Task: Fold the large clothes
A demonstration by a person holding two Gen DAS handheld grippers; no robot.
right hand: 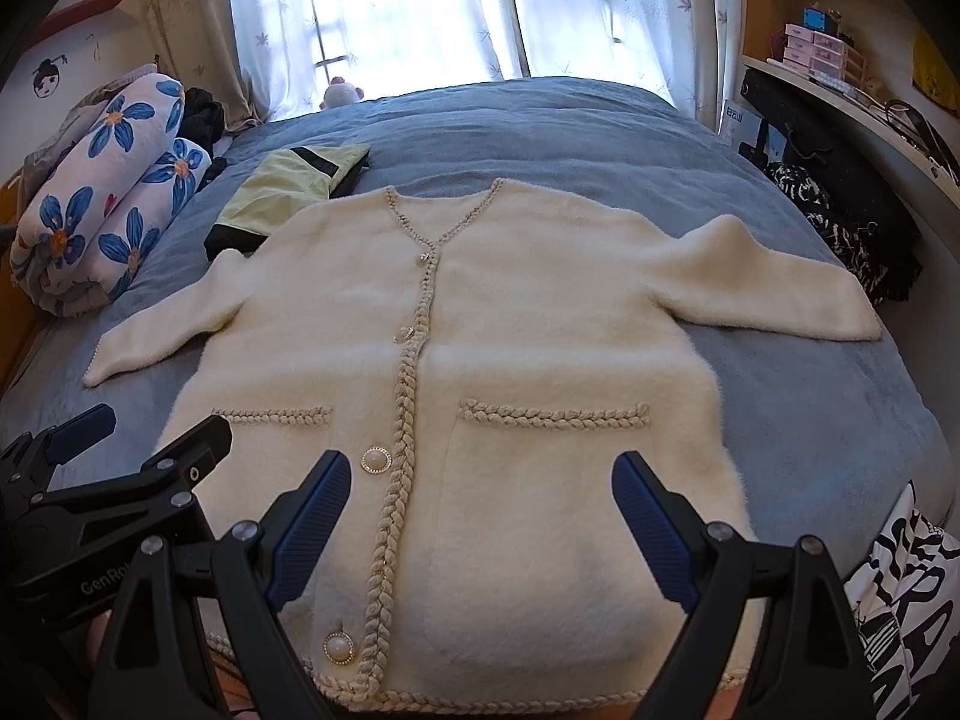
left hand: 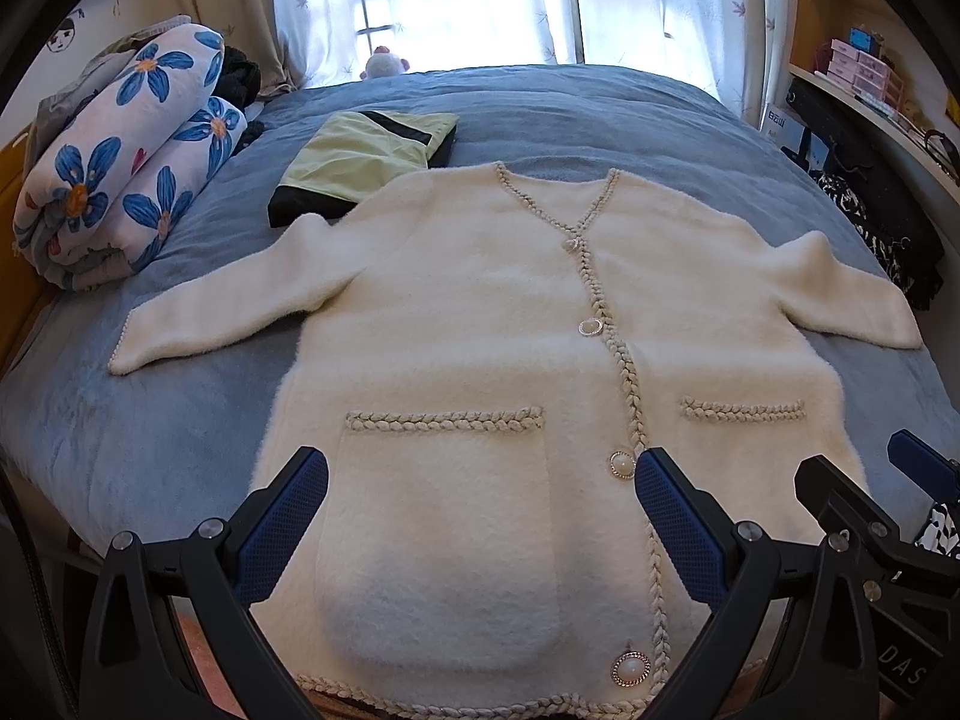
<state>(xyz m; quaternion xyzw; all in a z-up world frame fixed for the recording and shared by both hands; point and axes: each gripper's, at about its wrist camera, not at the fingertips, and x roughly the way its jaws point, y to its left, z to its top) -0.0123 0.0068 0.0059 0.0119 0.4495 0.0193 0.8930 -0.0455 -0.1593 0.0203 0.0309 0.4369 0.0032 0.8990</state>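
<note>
A fluffy white cardigan (left hand: 480,312) (right hand: 510,324) lies flat and face up on the blue bed, buttoned, with braided trim, pearl buttons, two front pockets and both sleeves spread out. My left gripper (left hand: 480,480) hovers open above its left pocket near the hem, holding nothing. My right gripper (right hand: 480,474) hovers open above the right pocket, also holding nothing. Each gripper shows at the edge of the other's view: the right gripper (left hand: 864,474) and the left gripper (right hand: 150,432).
A folded pale green and black garment (left hand: 366,156) (right hand: 288,186) lies beyond the cardigan's left shoulder. A rolled floral blanket (left hand: 126,168) (right hand: 108,192) sits at the left. Dark patterned clothes (left hand: 882,234) (right hand: 840,222) hang at the right edge. The blue bedspread (left hand: 570,114) (right hand: 540,126) extends toward the curtained window.
</note>
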